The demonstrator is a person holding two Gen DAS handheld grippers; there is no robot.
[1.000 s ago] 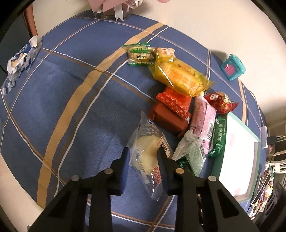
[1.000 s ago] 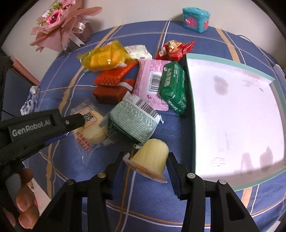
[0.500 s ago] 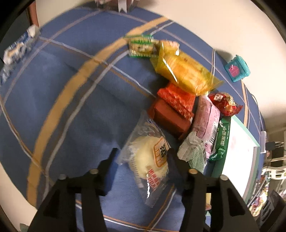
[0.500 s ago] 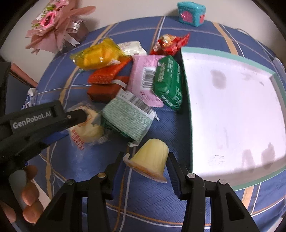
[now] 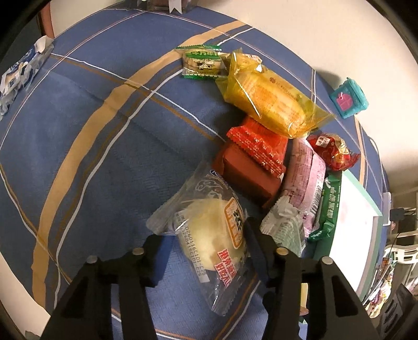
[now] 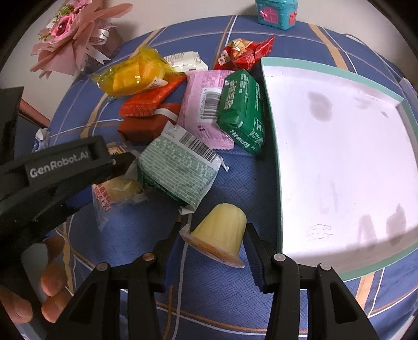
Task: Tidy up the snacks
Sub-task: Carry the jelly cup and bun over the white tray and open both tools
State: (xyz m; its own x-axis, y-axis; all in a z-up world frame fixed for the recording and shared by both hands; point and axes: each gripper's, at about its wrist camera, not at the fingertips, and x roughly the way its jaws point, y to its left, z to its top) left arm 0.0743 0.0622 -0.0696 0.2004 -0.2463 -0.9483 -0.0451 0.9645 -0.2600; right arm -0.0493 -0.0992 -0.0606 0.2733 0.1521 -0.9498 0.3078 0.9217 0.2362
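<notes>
A pile of wrapped snacks lies on the blue plaid cloth [image 5: 91,162] next to a white tray with a teal rim [image 6: 271,146]. My left gripper [image 5: 206,245] is open, its fingers on either side of a clear-wrapped pale bun [image 5: 209,232], which also shows in the right wrist view [image 6: 122,188]. My right gripper [image 6: 213,238] holds a yellow jelly cup [image 6: 222,230] between its fingers, just left of the tray. Nearby lie a light green pack [image 6: 177,170], a dark green pack [image 6: 243,109], a pink pack [image 6: 203,104], red packs [image 5: 256,149] and a yellow pack [image 5: 269,99].
A teal toy house [image 6: 277,13] stands at the far edge. A pink bouquet [image 6: 75,34] sits at the far left. A blue-white wrapper [image 5: 21,70] lies at the cloth's left edge. A cookie pack [image 5: 201,62] and a red candy bag [image 6: 243,52] lie behind the pile.
My left gripper opened wide and moved forward around the bun. My right gripper kept hold of the jelly cup and barely moved.
</notes>
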